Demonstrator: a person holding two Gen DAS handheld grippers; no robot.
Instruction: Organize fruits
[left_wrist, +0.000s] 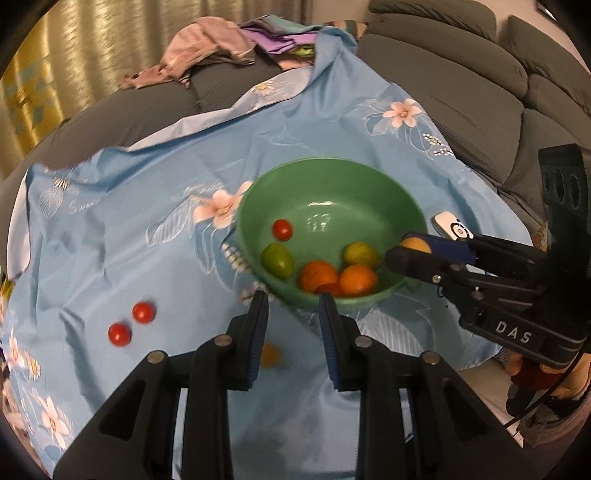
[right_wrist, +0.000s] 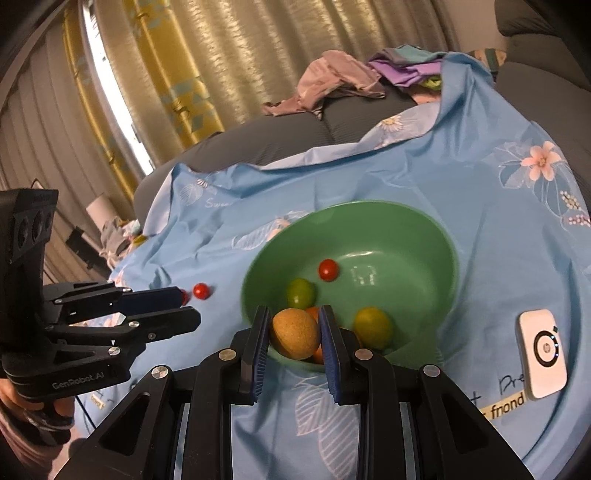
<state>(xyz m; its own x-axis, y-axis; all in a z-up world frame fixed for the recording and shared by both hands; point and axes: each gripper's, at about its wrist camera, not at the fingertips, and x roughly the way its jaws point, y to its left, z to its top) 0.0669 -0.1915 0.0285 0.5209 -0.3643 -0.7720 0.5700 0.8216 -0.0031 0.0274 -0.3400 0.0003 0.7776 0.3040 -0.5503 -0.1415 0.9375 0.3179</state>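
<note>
R gripper (right_wrist: 293, 334) is clamped on a tan-orange round fruit (right_wrist: 294, 334), held over the near rim of the green bowl (right_wrist: 436, 236), so prob. about to be dropped in. L gripper (left_wrist: 293, 325) holds nothing; its jaws stand narrow w/ only cloth showing between them, hovering just short of the bowl's near edge.

Inside the bowl already: one small red tomato (left_wrist: 282, 229), two greenish fruits (left_wrist: 277, 260) and two orange ones (left_wrist: 318, 277) bunched at the near side. So roughly over half done by my count.

Left on the blue floral cloth (left_wrist: 147, 258): two red cherry tomatoes (left_wrist: 143, 312) close together, well apart from the bowl on the L side, plus a small yellow-orange fruit (left_wrist: 270, 355) partly hidden behind the L gripper's finger, blurred. Those three + the held one remain.

Further out: a white device (right_wrist: 543, 354) lies on the cloth to the right of the bowl, not fruit, prob. stays. Behind, a grey sofa (left_wrist: 461, 85) w/ a heap of clothes (left_wrist: 207, 51), curtains beyond.
</note>
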